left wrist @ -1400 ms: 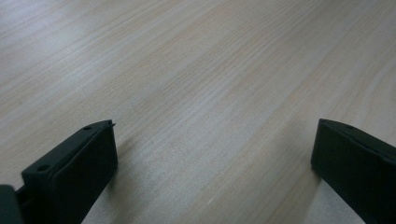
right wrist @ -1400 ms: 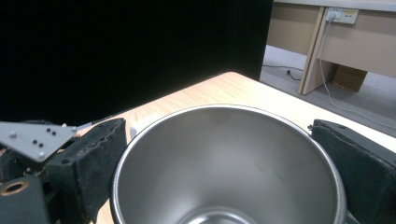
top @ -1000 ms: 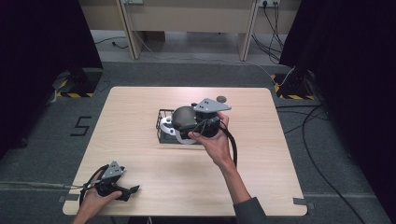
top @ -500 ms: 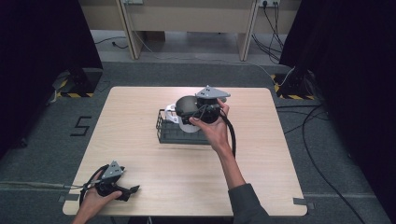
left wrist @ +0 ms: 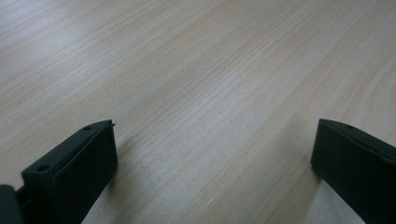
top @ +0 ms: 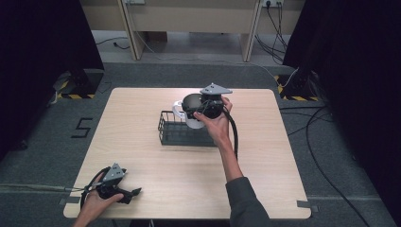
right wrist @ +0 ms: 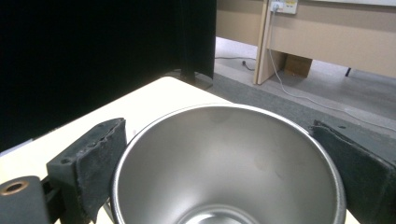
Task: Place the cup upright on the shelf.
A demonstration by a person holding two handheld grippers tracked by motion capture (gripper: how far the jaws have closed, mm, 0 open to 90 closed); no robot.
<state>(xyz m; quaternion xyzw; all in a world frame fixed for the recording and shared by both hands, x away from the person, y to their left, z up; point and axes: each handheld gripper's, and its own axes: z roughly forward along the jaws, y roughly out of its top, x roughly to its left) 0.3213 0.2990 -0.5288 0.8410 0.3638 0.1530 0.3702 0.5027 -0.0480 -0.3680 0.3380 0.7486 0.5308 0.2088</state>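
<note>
The right gripper [top: 201, 109] was clamped on a steel mug [right wrist: 229, 163], held above the wire basket's [top: 182, 135] far edge. Looked mid-carry; next it needed a clear spot for setting down. Left gripper [top: 124, 193] sat apart, idle.

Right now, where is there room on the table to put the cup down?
Bare wood lies right of the basket, out to the table edge, and across the front between both arms. It is crowded at the basket's far side, where the right gripper holds the cup.
</note>
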